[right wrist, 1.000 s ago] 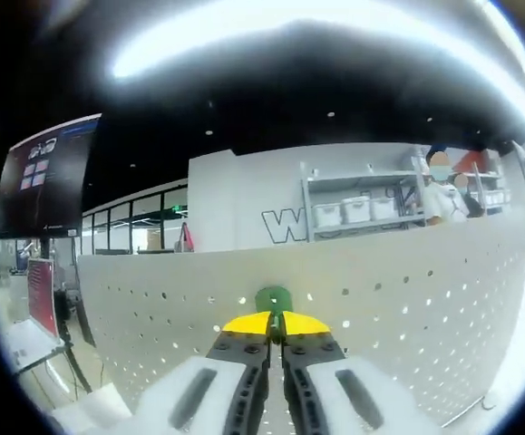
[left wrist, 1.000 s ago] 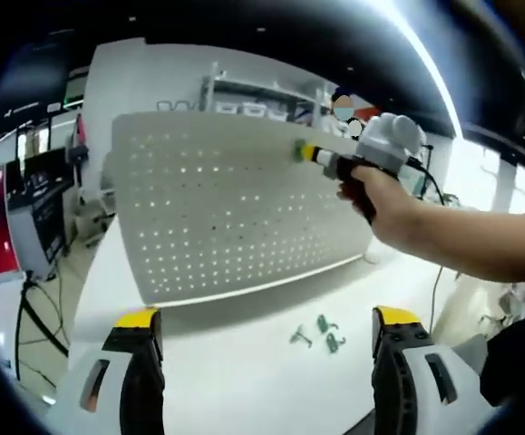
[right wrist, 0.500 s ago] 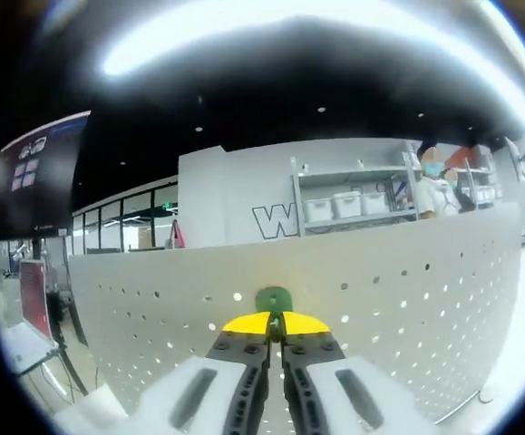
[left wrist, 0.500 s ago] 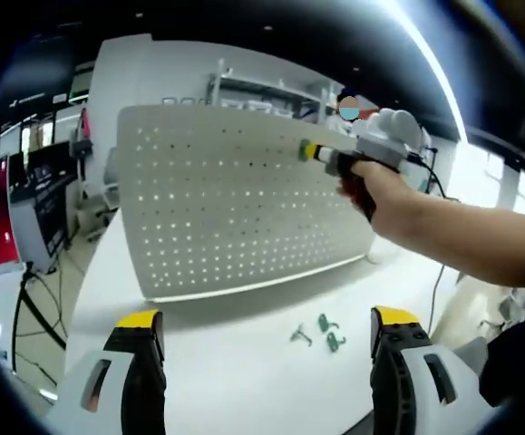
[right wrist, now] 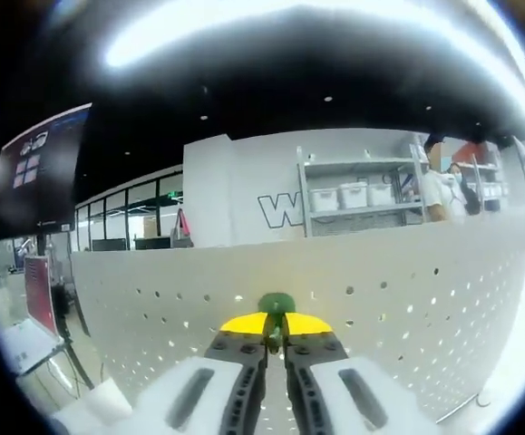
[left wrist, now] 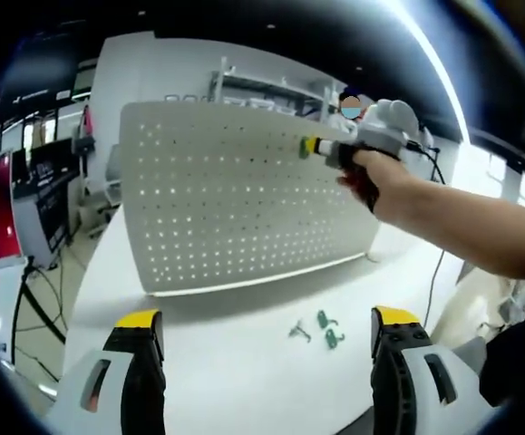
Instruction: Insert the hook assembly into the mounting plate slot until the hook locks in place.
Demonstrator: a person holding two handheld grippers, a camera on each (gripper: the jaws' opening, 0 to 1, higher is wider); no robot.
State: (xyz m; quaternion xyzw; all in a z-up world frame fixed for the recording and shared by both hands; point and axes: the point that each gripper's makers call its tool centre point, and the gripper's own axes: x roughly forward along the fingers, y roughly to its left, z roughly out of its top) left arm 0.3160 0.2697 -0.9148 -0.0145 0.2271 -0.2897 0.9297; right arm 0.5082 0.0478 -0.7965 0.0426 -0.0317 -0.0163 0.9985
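One pegboard (left wrist: 244, 195); three loose hooks (left wrist: 321, 329); one held hook (right wrist: 276, 304).

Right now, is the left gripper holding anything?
No, the left gripper is open and empty, with spare hooks lying on the table ahead.

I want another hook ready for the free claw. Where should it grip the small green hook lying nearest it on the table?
Probably the small green plastic hook across its narrow body, coming from above: it lies flat on the white table, apart from its neighbours.
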